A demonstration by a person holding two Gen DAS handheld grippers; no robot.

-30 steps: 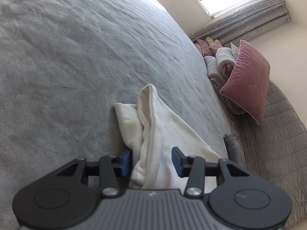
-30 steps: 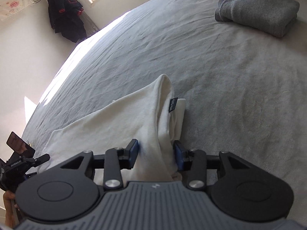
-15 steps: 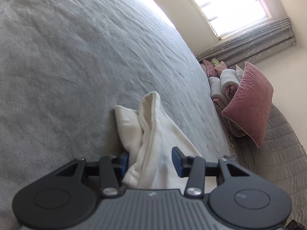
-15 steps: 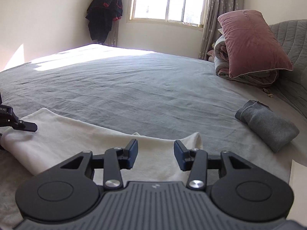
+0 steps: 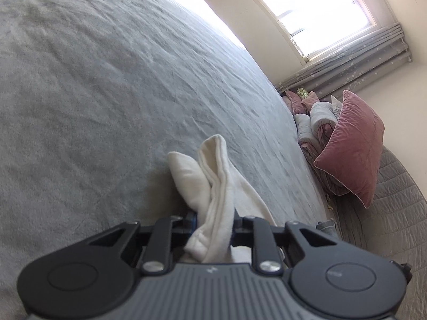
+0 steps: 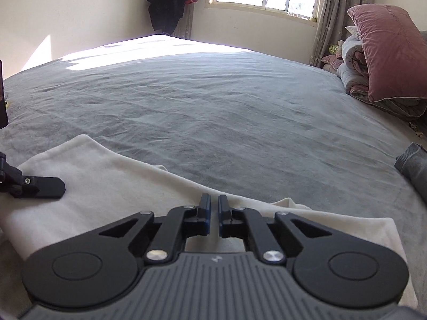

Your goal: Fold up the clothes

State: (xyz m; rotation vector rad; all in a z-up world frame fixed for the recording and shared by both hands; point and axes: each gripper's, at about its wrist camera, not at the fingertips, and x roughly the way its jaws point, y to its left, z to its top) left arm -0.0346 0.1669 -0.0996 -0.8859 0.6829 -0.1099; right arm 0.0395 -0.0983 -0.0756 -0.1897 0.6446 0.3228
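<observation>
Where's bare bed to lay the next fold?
Free: the grey bedspread beyond the white garment, up to the window wall. Crowded: right edge, with the pink pillow on rolled bedding and a folded grey item.

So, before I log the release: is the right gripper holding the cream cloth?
No. The right gripper is shut on nothing; the cream cloth lies flat on the bed beneath it.
</observation>
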